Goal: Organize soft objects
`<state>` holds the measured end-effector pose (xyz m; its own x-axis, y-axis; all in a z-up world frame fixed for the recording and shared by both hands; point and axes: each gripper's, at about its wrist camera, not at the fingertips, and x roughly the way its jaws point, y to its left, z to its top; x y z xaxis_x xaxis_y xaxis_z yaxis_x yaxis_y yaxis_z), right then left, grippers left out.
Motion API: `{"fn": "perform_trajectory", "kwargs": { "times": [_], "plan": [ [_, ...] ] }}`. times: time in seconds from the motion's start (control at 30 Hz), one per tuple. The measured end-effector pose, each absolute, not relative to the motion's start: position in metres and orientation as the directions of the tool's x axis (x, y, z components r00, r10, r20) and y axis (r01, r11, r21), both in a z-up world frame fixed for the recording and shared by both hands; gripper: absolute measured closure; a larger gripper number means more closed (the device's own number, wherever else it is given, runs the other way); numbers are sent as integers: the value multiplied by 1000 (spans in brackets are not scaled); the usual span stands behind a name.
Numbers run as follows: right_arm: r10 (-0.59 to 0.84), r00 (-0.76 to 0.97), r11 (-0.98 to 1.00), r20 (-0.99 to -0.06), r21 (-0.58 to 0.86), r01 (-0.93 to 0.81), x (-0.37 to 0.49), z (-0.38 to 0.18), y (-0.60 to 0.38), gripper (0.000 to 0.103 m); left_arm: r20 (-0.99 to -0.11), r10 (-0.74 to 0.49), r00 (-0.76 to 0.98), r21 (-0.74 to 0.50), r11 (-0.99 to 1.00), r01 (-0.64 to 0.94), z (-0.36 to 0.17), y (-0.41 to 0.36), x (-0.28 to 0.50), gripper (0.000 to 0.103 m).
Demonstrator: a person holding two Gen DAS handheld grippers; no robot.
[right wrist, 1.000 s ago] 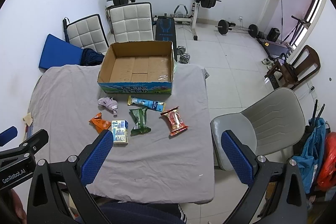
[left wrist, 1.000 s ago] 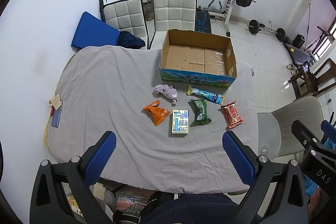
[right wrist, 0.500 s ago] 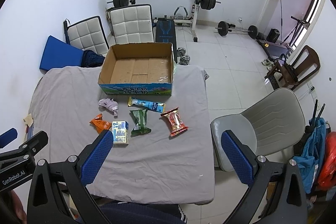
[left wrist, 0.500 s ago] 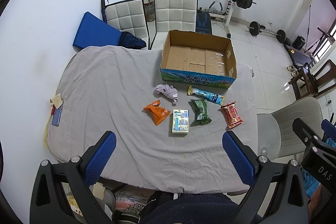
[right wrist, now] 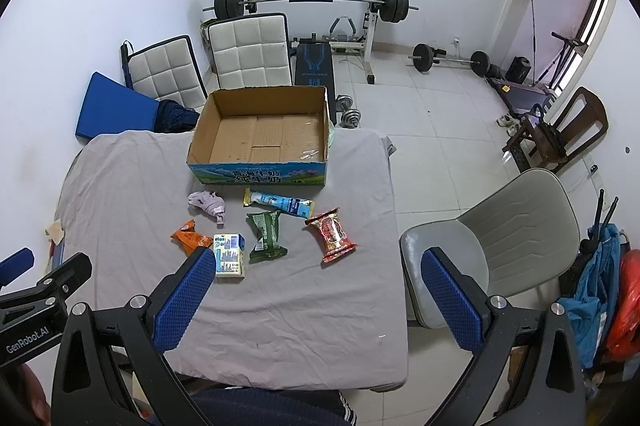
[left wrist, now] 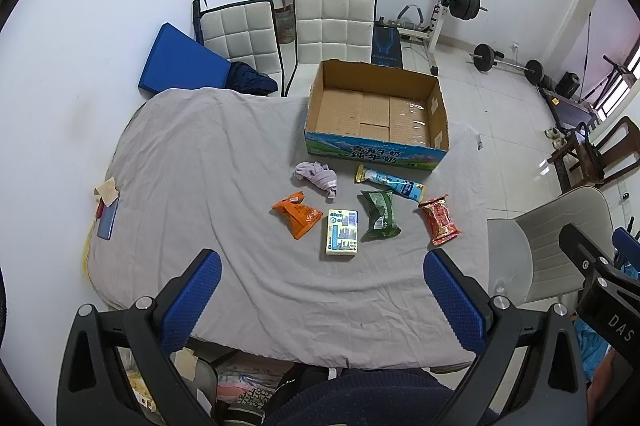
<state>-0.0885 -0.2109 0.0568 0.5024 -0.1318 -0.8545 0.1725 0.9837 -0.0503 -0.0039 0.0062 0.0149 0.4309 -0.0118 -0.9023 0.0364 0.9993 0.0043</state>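
Observation:
On the grey-covered table (left wrist: 208,162) lie a crumpled lilac cloth (left wrist: 316,175), an orange packet (left wrist: 297,215), a light tissue pack (left wrist: 341,233), a green packet (left wrist: 380,214), a long blue-white packet (left wrist: 390,180) and a red packet (left wrist: 439,220). An open, empty cardboard box (left wrist: 376,114) stands just behind them. The same items show in the right wrist view: cloth (right wrist: 208,204), tissue pack (right wrist: 229,255), red packet (right wrist: 332,234), box (right wrist: 260,138). My left gripper (left wrist: 324,300) and right gripper (right wrist: 316,296) are both open and empty, held high above the table's near edge.
A phone and a paper scrap (left wrist: 107,212) lie at the table's left edge. A grey chair (right wrist: 492,234) stands right of the table. Two white padded chairs (left wrist: 332,26), a blue mat (left wrist: 180,60) and a barbell rack (right wrist: 312,0) are behind.
Both views have shifted very slightly; the objects on the table have not moved and both grippers stay open.

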Motion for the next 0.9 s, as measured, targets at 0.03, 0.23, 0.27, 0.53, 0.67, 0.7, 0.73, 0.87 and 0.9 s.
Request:
{"fn": "perform_trajectory", "kwargs": {
  "times": [0.03, 0.23, 0.27, 0.53, 0.67, 0.7, 0.73, 0.87, 0.9],
  "plan": [
    [-131, 503, 984, -854, -49, 173, -89, 57, -211, 0, -902, -12, 432, 4, 999, 37, 15, 6, -4, 0],
    [-134, 510, 983, -850, -47, 180, -91, 60, -211, 0, -899, -14, 437, 2, 999, 37, 15, 6, -4, 0],
    [-133, 510, 983, -850, -46, 179, -91, 60, -211, 0, -899, -15, 438, 1, 999, 37, 16, 6, -3, 0],
    [-131, 514, 983, -847, -43, 180, -92, 63, -210, 0, -899, -20, 438, -3, 999, 38, 17, 4, -4, 0],
    [-127, 508, 983, -852, -41, 178, -90, 62, -210, 0, -902, -20, 432, -4, 999, 38, 17, 3, -4, 0],
    [-128, 508, 983, -852, -41, 178, -90, 62, -209, 0, -901, -20, 434, -4, 999, 37, 17, 3, -4, 0],
    [-127, 509, 983, -852, -40, 178, -90, 62, -210, 0, -900, -19, 436, -3, 999, 37, 16, 2, -5, 0],
    [-125, 510, 983, -851, -38, 177, -89, 62, -210, 0, -899, -18, 437, -3, 999, 34, 13, 4, -4, 0],
    [-125, 510, 984, -851, -38, 177, -89, 62, -210, 0, -900, -18, 436, -4, 999, 33, 13, 3, -4, 0]
  ]
}}
